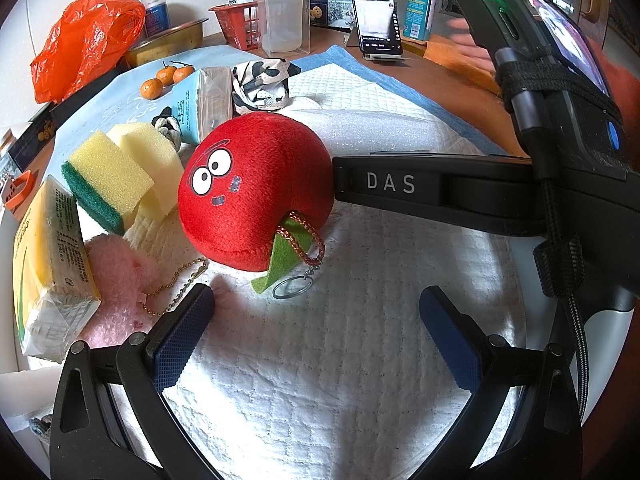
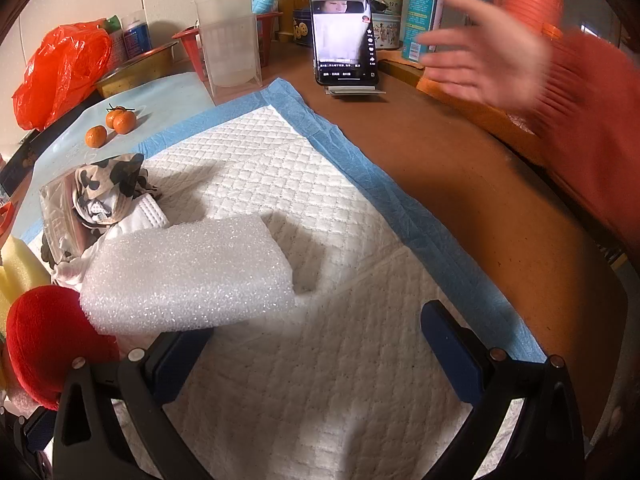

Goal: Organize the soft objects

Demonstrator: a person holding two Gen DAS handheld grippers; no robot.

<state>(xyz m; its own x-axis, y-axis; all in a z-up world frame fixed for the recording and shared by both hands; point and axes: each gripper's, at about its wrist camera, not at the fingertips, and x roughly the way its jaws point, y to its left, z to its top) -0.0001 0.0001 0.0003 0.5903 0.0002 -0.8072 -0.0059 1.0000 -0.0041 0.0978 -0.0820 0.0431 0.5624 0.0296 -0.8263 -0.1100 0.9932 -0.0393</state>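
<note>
A red plush apple point(image 1: 256, 188) with cartoon eyes, a green leaf and a key ring lies on the white quilted pad point(image 1: 320, 360). My left gripper point(image 1: 316, 316) stands open just in front of it, empty. From the right, my right gripper point(image 1: 339, 182) reaches in side-on, its tip against the apple's side. In the right wrist view the right gripper point(image 2: 316, 344) is open over the bare pad point(image 2: 320, 208). A white foam block point(image 2: 188, 272) lies just beyond its left finger, and the apple point(image 2: 48, 344) sits at the lower left.
Left of the apple are a yellow-green sponge point(image 1: 104, 184), pale foam point(image 1: 156, 168), a pink plush point(image 1: 116, 280) and tissue packs point(image 1: 48, 264). A patterned cloth point(image 2: 112, 184), tangerines point(image 2: 120, 120), an orange bag point(image 2: 60, 72) and a phone on a stand point(image 2: 344, 32) lie beyond. A blurred hand point(image 2: 488, 60) hovers at right.
</note>
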